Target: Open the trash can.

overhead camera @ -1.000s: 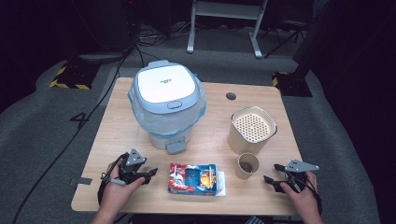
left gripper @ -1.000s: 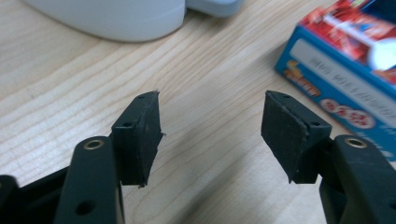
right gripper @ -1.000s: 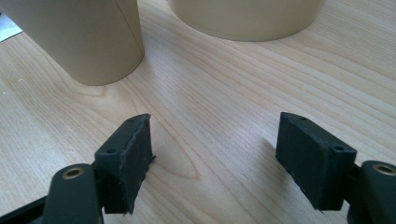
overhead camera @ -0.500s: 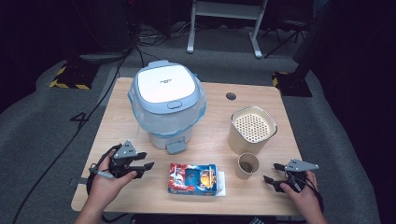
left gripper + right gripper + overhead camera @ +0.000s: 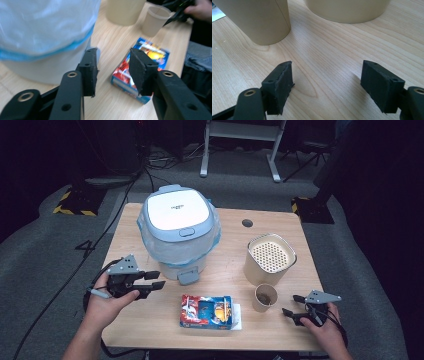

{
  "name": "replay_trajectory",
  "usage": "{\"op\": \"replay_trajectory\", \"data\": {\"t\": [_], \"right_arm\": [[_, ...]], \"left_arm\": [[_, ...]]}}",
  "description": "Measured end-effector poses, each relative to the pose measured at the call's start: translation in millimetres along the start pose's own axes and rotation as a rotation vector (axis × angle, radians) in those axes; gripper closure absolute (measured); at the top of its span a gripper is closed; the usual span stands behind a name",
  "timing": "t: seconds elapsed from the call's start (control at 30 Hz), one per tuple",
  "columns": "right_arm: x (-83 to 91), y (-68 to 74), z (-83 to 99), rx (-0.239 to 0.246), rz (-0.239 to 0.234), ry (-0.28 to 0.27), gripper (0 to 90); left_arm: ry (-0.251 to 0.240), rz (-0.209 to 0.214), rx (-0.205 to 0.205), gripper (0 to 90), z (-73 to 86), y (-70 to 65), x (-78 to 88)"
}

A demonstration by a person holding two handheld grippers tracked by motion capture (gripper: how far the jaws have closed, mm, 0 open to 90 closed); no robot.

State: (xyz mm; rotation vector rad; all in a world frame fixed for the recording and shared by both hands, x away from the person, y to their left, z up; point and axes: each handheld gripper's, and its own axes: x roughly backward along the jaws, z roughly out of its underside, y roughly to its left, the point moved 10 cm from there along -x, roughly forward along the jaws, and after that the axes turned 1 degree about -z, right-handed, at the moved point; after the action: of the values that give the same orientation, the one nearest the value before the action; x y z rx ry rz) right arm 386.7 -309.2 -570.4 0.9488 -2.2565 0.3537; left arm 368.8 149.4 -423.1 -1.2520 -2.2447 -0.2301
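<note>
Nothing is being held yet: the left gripper, jaws just narrowing on nothing, is hovering beside the bin; the right gripper is resting spread near the cup; all handling remains.

The lidded bin with its blue liner bag takes up the far left of the tabletop and stands close in front of the left tongs, so the way straight ahead is blocked there. To their right the colourful box lies flat near the front edge, with a strip of bare wood between it and the bin's pedal. On the right, the paper cup stands just beside the tall beige canister; the gap between them is narrow. The right tongs sit near the cup with bare wood between. The far right corner lies open, apart from a small round hole.
</note>
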Motion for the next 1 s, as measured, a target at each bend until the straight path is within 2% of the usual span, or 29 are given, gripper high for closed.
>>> {"op": "replay_trajectory", "data": {"t": [0.07, 0.1, 0.13, 0.2, 0.33, 0.4, 0.43, 0.47, 0.57, 0.63, 0.8, 0.87, 1.0], "right_arm": [[0.0, 0.0, 0.0, 0.0, 0.0, 0.0, 26.2], [0.0, 0.0, 0.0, -0.001, 0.0, 0.0, 26.2], [0.0, 0.0, 0.0, 0.0, 0.0, 0.0, 26.2], [-0.1, -0.1, 0.0, 0.0, 0.001, -0.001, 26.2], [0.0, 0.0, -0.1, -0.001, 0.0, 0.0, 26.2], [0.0, 0.0, 0.0, -0.001, 0.0, 0.0, 26.2], [0.0, 0.0, 0.0, -0.001, 0.0, 0.0, 26.2], [0.0, 0.0, 0.0, -0.001, 0.0, 0.0, 26.2], [0.0, 0.0, -0.1, -0.001, 0.0, 0.0, 26.2], [0.0, 0.0, -0.1, -0.001, 0.0, 0.0, 26.2], [-0.1, 0.0, -0.1, 0.002, -0.003, 0.0, 26.2], [-0.2, -0.1, -0.2, 0.006, -0.01, 0.001, 26.2], [-0.2, -0.2, -0.2, 0.008, -0.012, 0.0, 26.2]], "left_arm": [[-0.014, 0.013, 0.001, 60.3, -4.6, -0.7, 1.9], [-0.041, 0.032, 0.001, 60.3, -11.2, -1.1, 4.0], [-0.085, 0.072, -0.001, 61.6, -22.7, -1.5, 7.8], [-0.123, 0.115, 0.007, 63.8, -33.4, -2.5, 11.3], [-0.194, 0.159, -0.01, 68.6, -52.4, -1.9, 16.0], [-0.207, 0.166, -0.009, 70.4, -55.7, -2.0, 16.5], [-0.239, 0.178, -0.01, 70.9, -63.8, -1.1, 17.5], [-0.239, 0.178, -0.01, 70.4, -63.8, -1.1, 17.5], [-0.317, 0.189, 0.0, 70.8, -80.6, 1.6, 18.0], [-0.338, 0.188, 0.005, 71.8, -86.4, 2.8, 17.4], [-0.362, 0.172, 0.012, 75.4, -98.4, 4.1, 14.3], [-0.358, 0.144, 0.016, 77.6, -106.3, 5.6, 9.8], [-0.366, 0.121, 0.018, 81.1, -115.9, 8.5, 5.6]]}}
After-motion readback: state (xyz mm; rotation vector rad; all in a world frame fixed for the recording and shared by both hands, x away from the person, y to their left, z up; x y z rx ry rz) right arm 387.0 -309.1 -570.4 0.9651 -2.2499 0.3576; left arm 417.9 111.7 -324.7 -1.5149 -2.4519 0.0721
